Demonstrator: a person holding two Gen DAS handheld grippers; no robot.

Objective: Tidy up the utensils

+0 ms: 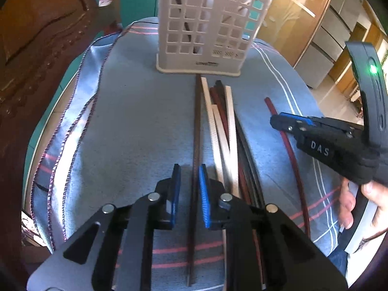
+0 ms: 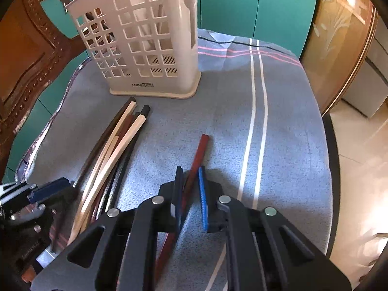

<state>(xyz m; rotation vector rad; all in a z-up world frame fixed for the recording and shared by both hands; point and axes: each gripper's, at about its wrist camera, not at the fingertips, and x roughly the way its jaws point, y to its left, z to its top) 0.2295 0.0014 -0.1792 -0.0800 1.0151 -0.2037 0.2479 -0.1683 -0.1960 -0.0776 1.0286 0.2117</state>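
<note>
A beige lattice utensil holder [image 1: 206, 24] stands upright at the far side of the table; it also shows in the right wrist view [image 2: 145, 41], with some sticks inside. A pile of chopsticks [image 1: 225, 131], beige, dark brown and black, lies in front of it, also seen in the right wrist view [image 2: 114, 150]. My left gripper [image 1: 189, 194] is open, its pads either side of a dark brown chopstick [image 1: 197, 126] on the cloth. My right gripper [image 2: 191, 194] is open, straddling a lone red chopstick [image 2: 197, 157], which lies right of the pile [image 1: 288, 150].
A blue-grey cloth [image 2: 278, 133] with white and pink stripes covers the round table. A carved wooden chair [image 1: 36, 48] stands at the left. Teal cabinets [image 2: 254, 9] are behind. The table edge [image 2: 332, 169] drops to a tiled floor on the right.
</note>
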